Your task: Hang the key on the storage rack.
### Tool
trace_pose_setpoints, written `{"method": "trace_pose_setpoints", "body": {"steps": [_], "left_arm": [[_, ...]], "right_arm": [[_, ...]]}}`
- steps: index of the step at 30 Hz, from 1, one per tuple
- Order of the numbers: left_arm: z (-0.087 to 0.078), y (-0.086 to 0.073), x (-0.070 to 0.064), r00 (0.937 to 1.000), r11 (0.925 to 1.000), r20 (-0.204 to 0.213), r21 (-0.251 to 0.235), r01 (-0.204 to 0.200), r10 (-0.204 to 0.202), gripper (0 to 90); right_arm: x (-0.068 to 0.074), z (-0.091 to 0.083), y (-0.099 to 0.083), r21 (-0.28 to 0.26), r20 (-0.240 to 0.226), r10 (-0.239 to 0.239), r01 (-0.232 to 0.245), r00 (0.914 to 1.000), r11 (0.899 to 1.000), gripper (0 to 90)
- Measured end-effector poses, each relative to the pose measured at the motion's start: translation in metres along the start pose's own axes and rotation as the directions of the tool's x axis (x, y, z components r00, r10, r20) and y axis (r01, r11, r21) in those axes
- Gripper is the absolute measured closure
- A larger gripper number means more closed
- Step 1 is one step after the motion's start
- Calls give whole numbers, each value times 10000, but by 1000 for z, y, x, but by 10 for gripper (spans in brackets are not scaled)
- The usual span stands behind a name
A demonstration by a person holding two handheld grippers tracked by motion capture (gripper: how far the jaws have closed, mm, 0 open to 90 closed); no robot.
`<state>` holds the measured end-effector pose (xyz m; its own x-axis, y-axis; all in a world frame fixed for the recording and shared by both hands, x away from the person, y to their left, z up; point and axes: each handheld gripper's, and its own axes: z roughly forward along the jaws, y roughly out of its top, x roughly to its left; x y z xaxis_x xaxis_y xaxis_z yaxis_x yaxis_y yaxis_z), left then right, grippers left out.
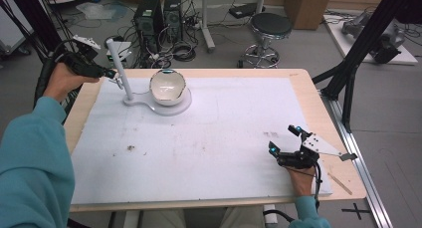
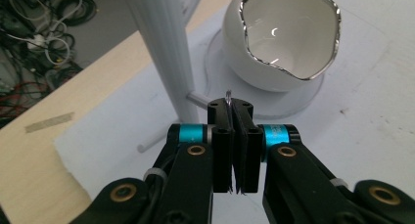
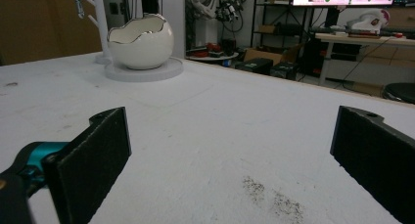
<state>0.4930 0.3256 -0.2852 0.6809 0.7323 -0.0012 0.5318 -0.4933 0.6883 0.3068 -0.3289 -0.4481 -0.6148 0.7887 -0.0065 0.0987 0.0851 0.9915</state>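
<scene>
Beyond your black-jawed left gripper (image 2: 234,150) sits a white, silver-rimmed bowl (image 2: 286,35); beside it, a white post (image 2: 166,48).

Teal long sleeves on both forearms, left gripper (image 2: 234,131) black with cyan bands and brass-coloured screws at the joints, ridged black pads (image 2: 222,150), right gripper (image 1: 287,138) black with cyan tips, grey three-cornered plate (image 1: 321,145), thin black cable (image 1: 317,183), possibly looped.

the egg-shaped bowl (image 2: 288,35) looks like glossy white ceramic with a shiny metallic rim. white stand (image 2: 164,53) seems matt ribbed plastic. table (image 1: 331,118) edge is pale wood, the white mat (image 1: 224,133) matt, slightly rough.
</scene>
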Motion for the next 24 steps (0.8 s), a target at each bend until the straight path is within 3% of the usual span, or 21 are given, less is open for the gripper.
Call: {"method": "trace_pose_setpoints", "body": {"steps": [3,5,8,10,11,15,16,18,20,23,24], "left_arm": [[-3,0,0,9993,9990,-319,-415,-183,170,731],[-6,0,1,9990,9977,-445,-661,-133,104,598],[-11,-1,0,9987,9935,-461,-1129,170,-224,433],[-15,-3,-3,9974,9865,-416,-1550,520,-591,354],[-16,-3,-4,9968,9854,-412,-1587,617,-691,243],[-27,-5,-19,9987,9759,-354,-2164,291,-377,68],[-30,-5,-23,9980,9718,-540,-2347,201,-337,35],[-37,-7,-32,9957,9538,-893,-3003,-17,-264,17],[-44,-10,-41,9959,9392,-891,-3431,-164,-151,16],[-52,-16,-56,9958,9264,-883,-3728,-538,223,17],[-55,-20,-63,9961,9166,-822,-3950,-622,321,17]], "right_arm": [[0,0,0,-7,4,-17,17,10000,10000,6],[0,0,0,-4,3,-15,15,10000,10000,6],[0,0,0,-6,-1,-25,25,10000,10000,6],[0,0,0,-23,-6,-57,57,10000,10000,6],[0,0,0,-23,-5,-72,72,10000,10000,6],[1,0,0,18,-14,-43,43,10000,10000,6],[1,0,0,3,-29,-74,74,10000,10000,6],[1,0,0,30,-36,-45,45,10000,10000,6],[1,0,0,31,-47,-21,22,10000,10000,6],[0,0,0,-9,-51,-4,4,10000,10000,6],[0,0,0,-8,-56,-1,1,10000,10000,6]]}}
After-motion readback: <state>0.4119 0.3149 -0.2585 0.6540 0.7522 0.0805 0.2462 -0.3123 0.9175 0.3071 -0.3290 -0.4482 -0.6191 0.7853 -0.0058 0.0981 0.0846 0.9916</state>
